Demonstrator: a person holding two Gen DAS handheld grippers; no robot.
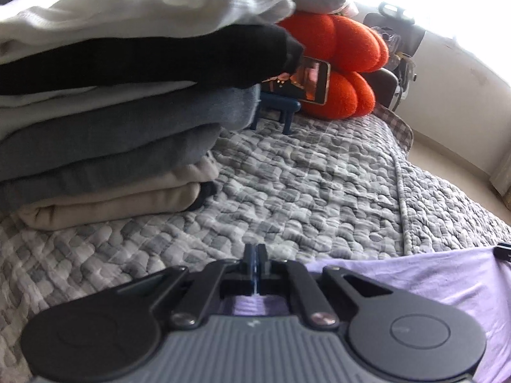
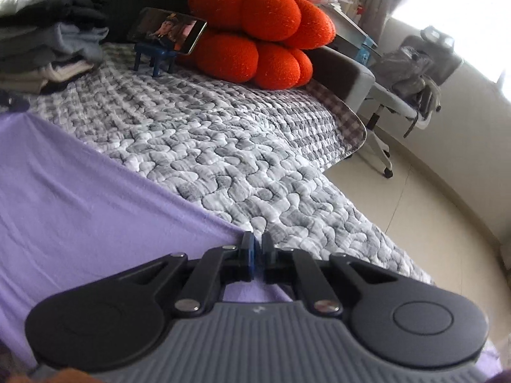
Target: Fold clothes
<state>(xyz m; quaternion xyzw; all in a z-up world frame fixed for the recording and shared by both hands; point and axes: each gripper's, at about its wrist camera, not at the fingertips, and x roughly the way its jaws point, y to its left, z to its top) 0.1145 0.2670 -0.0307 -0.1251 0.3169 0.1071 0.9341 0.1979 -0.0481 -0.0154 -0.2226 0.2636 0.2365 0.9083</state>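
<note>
Both hand-held grippers pinch the lilac garment (image 2: 80,191) on the quilted bed (image 2: 239,146): left hand-held gripper (image 1: 255,252) clenched, right hand-held gripper (image 2: 258,245) nearly closed on its edge. Keep that edge taut while folding.

A wide stretch of the grey quilted bed cover (image 2: 242,159) lies bare between the lilac garment (image 2: 80,198) at the near edge and the head of the bed, leaving room to pass. The stack of folded clothes (image 1: 121,102) walls off the left side, rising high in the left wrist view. At the head end, a phone (image 2: 166,30) propped on a small blue stand (image 2: 156,57) sits just beside the orange plush cushion (image 2: 255,35), perhaps touching it. Beyond the bed's right edge, open floor (image 2: 431,210) runs to an office chair (image 2: 412,76).
</note>
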